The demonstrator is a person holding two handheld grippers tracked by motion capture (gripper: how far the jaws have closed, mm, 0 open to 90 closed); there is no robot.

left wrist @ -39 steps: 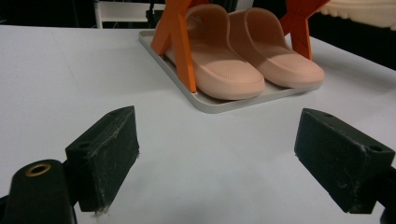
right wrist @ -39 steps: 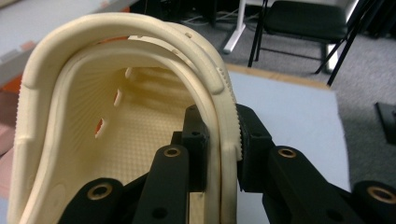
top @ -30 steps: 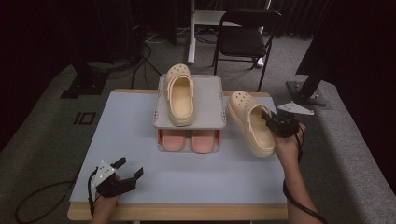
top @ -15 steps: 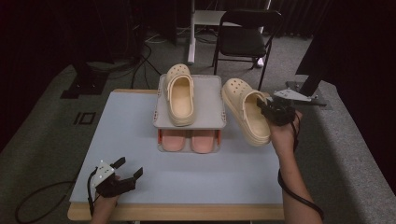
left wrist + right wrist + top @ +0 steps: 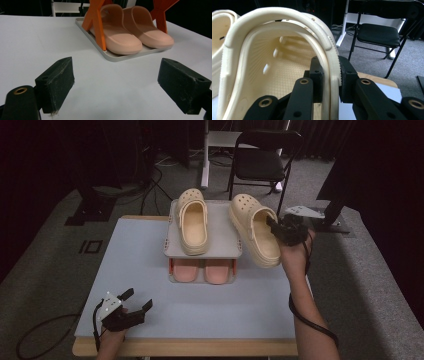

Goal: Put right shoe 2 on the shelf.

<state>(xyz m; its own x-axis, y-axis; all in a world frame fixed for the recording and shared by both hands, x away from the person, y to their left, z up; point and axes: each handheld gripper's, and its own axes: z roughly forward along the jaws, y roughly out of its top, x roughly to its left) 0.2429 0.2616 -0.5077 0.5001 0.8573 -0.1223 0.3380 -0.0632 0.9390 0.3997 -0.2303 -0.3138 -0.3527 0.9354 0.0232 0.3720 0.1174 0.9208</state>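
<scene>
Item — cream clog (image 5: 255,236), foam-like, carried beside the right edge of the two-tier shoe rack (image 5: 227,251), off the desk (image 5: 140,270). Its mate (image 5: 192,227) lies on the top shelf; pink slides (image 5: 130,35) fill the lower tray.

Handling: likely light, flexible, slightly grippy; the side wall of the opening gives the best hold.

Right gripper (image 5: 331,75): fingers pinching that wall. Left gripper (image 5: 134,302): fingers spread, nothing between them, low over the desk's near corner.

A light table (image 5: 140,270) bears a two-tier grey rack with orange supports (image 5: 96,22). One cream clog (image 5: 192,222) lies on top; pink slippers (image 5: 130,33) sit below. Behind, a black folding chair (image 5: 262,162) and, seemingly, floor cables (image 5: 150,175).
</scene>
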